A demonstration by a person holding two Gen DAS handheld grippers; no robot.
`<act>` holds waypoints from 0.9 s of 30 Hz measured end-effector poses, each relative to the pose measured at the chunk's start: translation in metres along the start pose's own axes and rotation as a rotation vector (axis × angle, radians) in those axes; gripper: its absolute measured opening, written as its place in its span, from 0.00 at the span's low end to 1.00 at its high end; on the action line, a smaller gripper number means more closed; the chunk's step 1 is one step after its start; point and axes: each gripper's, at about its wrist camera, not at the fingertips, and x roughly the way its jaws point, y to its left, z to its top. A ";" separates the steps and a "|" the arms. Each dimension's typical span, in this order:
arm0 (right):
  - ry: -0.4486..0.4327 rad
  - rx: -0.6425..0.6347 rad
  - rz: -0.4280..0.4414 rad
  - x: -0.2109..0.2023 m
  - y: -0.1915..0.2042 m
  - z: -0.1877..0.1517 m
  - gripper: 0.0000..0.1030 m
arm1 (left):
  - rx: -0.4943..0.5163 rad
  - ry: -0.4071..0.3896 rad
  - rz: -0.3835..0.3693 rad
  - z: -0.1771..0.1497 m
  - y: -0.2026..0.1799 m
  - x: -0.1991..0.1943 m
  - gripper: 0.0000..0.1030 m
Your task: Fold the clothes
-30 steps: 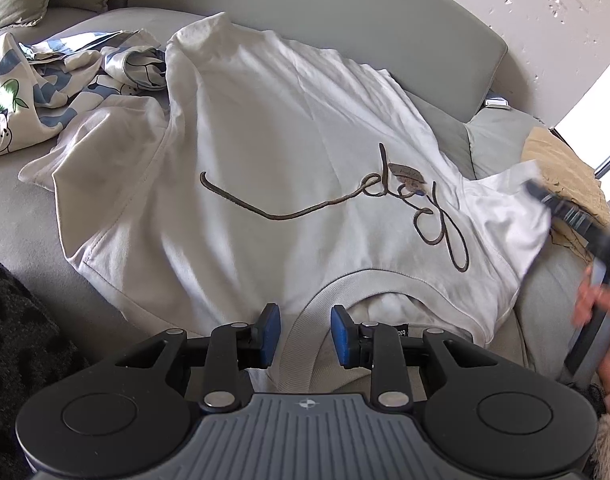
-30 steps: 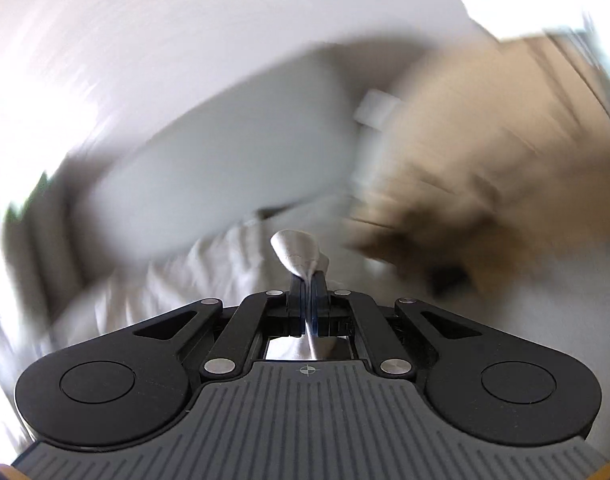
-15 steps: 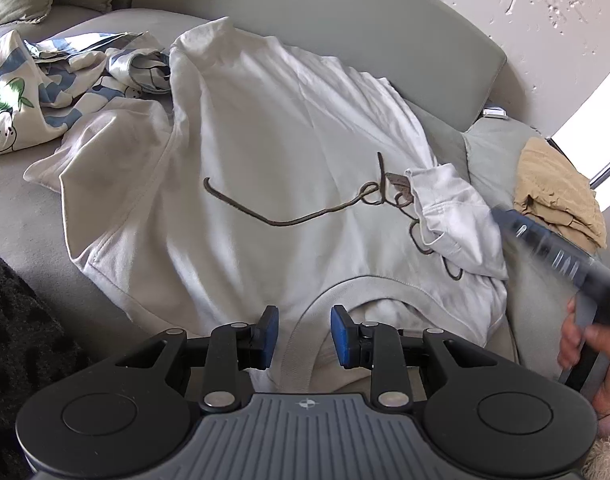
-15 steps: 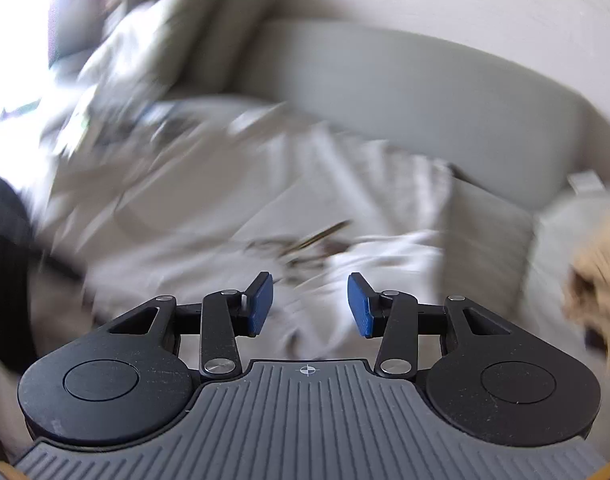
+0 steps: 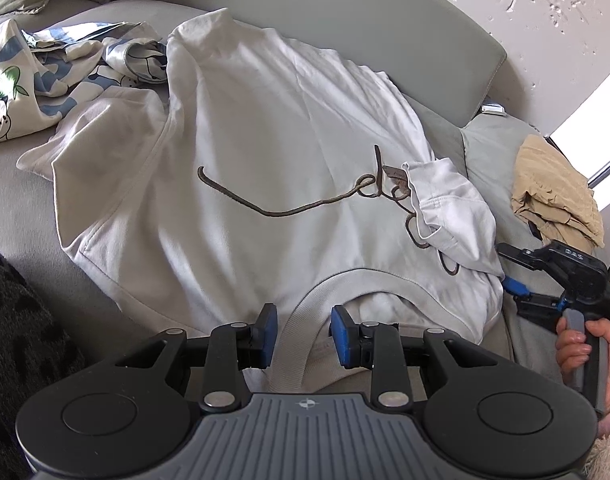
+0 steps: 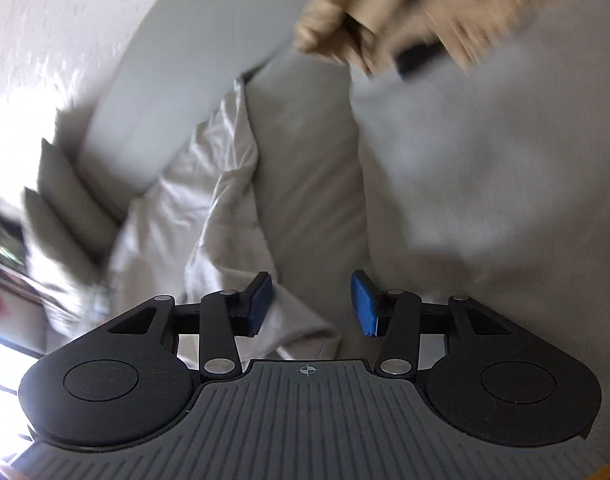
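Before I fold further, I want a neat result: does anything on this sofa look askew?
Yes. The white T-shirt's right sleeve lies folded in over the print, bunched and creased rather than flat. The left sleeve still sticks out unfolded. A crumpled patterned garment touches the shirt's far corner.

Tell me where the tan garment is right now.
In the left wrist view, the tan garment lies crumpled at far right on the grey sofa, beyond the white T-shirt.

Left gripper (image 5: 303,332): black linkage arms, silver pivot screws, blue-padded fingers (image 5: 267,330), ribbed grey housing with small crosshair mark. Right gripper (image 6: 311,306) identical build; grey handle.
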 end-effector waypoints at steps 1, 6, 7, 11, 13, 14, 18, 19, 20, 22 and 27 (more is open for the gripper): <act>0.017 0.049 0.046 0.001 -0.008 0.000 0.47 | -0.003 0.000 -0.002 0.000 0.000 0.000 0.27; 0.113 0.208 0.171 0.002 -0.034 -0.014 0.39 | -0.012 -0.001 -0.011 -0.001 0.001 0.000 0.27; 0.109 0.225 0.177 0.000 -0.036 -0.018 0.39 | -0.015 -0.001 -0.014 -0.001 0.002 -0.001 0.27; 0.059 0.270 0.183 -0.007 -0.038 -0.036 0.39 | -0.031 -0.002 -0.020 -0.004 0.005 -0.004 0.27; 0.024 0.257 0.166 -0.007 -0.034 -0.037 0.41 | -0.035 -0.002 -0.021 -0.006 0.006 -0.006 0.27; 0.003 0.233 0.153 -0.005 -0.030 -0.036 0.43 | -0.035 -0.003 -0.022 -0.007 0.006 -0.007 0.27; -0.037 0.161 0.102 -0.002 -0.015 -0.030 0.46 | -0.029 -0.012 -0.028 -0.010 0.005 -0.013 0.27; -0.022 0.176 0.112 -0.002 -0.016 -0.031 0.46 | -0.028 -0.014 -0.029 -0.011 0.005 -0.015 0.27; -0.004 0.196 0.126 -0.001 -0.017 -0.032 0.46 | -0.027 -0.016 -0.027 -0.012 0.005 -0.015 0.27; 0.035 0.291 0.176 -0.004 -0.028 -0.038 0.45 | -0.031 -0.016 -0.024 -0.012 0.006 -0.015 0.27; 0.059 0.390 0.231 -0.024 -0.040 -0.062 0.42 | -0.025 -0.010 -0.032 -0.011 0.003 -0.013 0.27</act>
